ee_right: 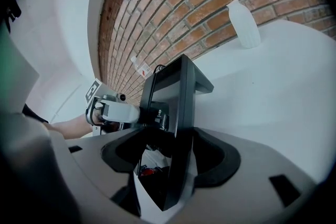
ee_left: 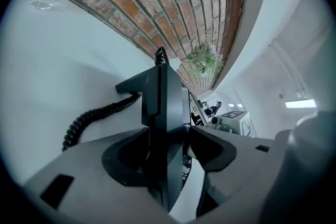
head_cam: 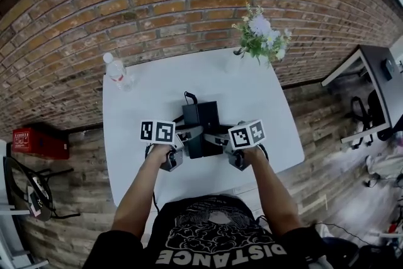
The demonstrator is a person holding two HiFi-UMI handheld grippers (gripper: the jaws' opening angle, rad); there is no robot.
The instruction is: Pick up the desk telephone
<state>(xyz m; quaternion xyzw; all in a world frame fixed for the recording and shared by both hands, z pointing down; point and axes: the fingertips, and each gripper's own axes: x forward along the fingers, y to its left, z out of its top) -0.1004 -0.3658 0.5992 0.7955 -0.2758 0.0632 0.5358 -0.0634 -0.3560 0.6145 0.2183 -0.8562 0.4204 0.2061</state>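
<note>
The black desk telephone (head_cam: 200, 118) stands near the middle of the white table (head_cam: 252, 94), and its coiled cord (ee_left: 100, 115) trails off to its left. My left gripper (head_cam: 184, 137) is at the phone's left side. In the left gripper view the phone's (ee_left: 163, 113) edge runs between the gripper's (ee_left: 169, 157) wide jaws, with a thin gap at the right pad. My right gripper (head_cam: 218, 140) is at the phone's right side. The phone's (ee_right: 177, 97) edge stands between its jaws (ee_right: 170, 157), away from the left pad. Both grippers are open.
A clear plastic bottle (head_cam: 116, 71) stands at the table's far left corner. A white vase of flowers (head_cam: 261, 34) is at the far right, against the brick wall. A red box (head_cam: 39, 142) lies on the floor to the left, and a dark desk (head_cam: 378, 72) stands to the right.
</note>
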